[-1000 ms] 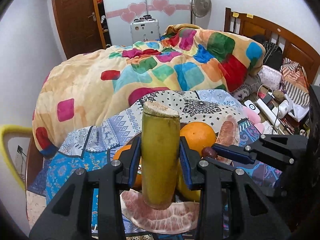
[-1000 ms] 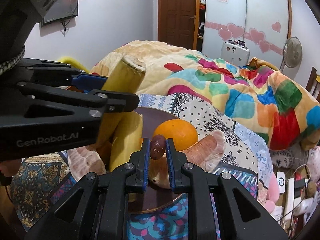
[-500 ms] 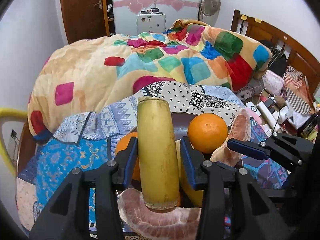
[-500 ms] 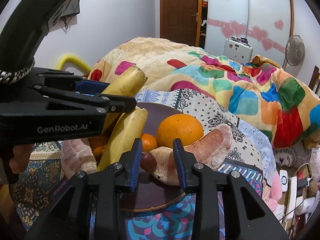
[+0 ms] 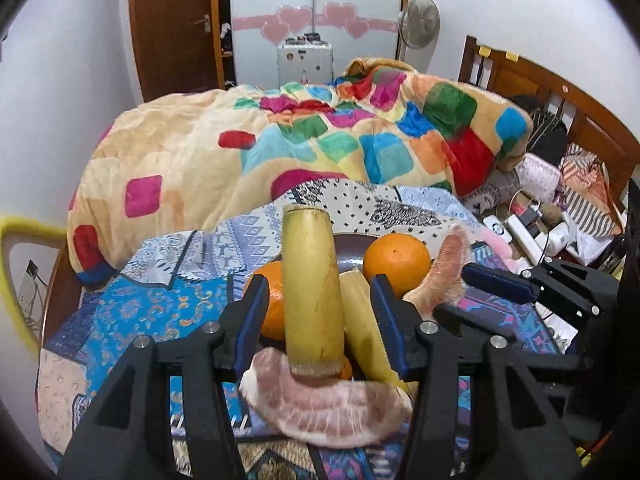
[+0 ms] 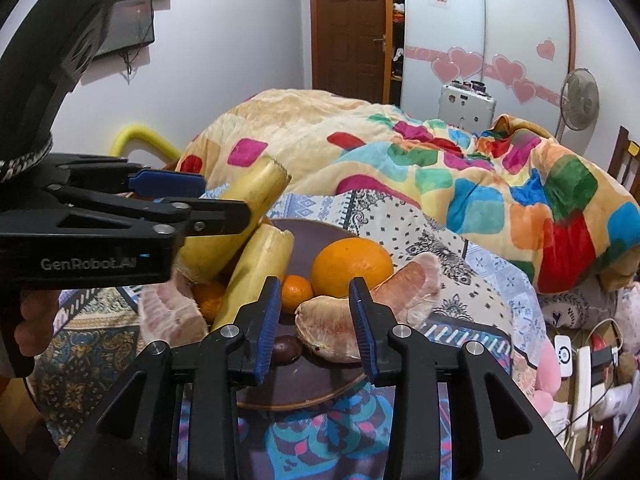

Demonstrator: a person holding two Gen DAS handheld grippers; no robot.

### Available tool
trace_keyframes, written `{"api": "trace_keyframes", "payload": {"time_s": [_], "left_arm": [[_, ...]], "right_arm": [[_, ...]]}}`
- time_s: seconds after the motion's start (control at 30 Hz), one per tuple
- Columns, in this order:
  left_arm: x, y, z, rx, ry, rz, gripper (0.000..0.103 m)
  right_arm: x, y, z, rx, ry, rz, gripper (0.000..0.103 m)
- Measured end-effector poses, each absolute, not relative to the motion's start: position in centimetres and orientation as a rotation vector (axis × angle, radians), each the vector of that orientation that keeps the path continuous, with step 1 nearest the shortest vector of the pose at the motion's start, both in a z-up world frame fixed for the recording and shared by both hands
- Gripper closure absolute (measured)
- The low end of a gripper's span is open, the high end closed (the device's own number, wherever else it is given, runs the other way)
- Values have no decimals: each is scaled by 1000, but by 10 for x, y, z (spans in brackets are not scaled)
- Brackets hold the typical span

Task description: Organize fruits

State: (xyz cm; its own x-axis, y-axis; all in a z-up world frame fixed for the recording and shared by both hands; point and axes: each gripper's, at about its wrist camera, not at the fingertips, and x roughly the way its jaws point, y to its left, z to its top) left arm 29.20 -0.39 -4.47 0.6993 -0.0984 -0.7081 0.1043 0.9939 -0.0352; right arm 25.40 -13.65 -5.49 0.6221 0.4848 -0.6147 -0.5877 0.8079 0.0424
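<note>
Bedroom with a loud patchwork blanket [image 5: 360,140] behind the plate [image 6: 320,380]; left gripper [image 5: 316,316] spread loosely around a banana piece [image 5: 312,288], right gripper [image 6: 316,324] wide apart just above the chestnut [image 6: 286,348]

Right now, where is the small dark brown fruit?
In the right wrist view, the small dark brown fruit lies on the plate, left of the pomelo segment.

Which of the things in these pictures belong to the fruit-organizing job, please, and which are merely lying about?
Part of the job: plate, banana pieces, large orange, small mandarin, pomelo segments, small dark fruit, left gripper, right gripper.

Lying about: quilt, fan, power strip, silver case.
</note>
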Motion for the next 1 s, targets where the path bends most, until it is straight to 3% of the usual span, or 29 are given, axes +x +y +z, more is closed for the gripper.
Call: {"api": "trace_keyframes", "payload": {"time_s": [0.4, 0.53, 0.7, 0.8, 0.93, 1.0], "left_arm": [[163, 0, 36, -29, 502, -92, 48], [113, -3, 56, -33, 399, -96, 45], [58, -8, 72, -36, 291, -91, 38], [32, -10, 78, -32, 244, -87, 35], [5, -14, 82, -8, 200, -77, 23], [-5, -16, 84, -3, 183, -66, 19]], "right_arm": [[166, -182, 35, -82, 422, 568, 69], [116, -193, 61, -41, 304, 555, 59], [73, -198, 76, -14, 211, 533, 57], [52, -199, 81, 5, 170, 524, 47], [33, -200, 84, 12, 125, 505, 43], [26, -201, 85, 20, 112, 499, 35]]}}
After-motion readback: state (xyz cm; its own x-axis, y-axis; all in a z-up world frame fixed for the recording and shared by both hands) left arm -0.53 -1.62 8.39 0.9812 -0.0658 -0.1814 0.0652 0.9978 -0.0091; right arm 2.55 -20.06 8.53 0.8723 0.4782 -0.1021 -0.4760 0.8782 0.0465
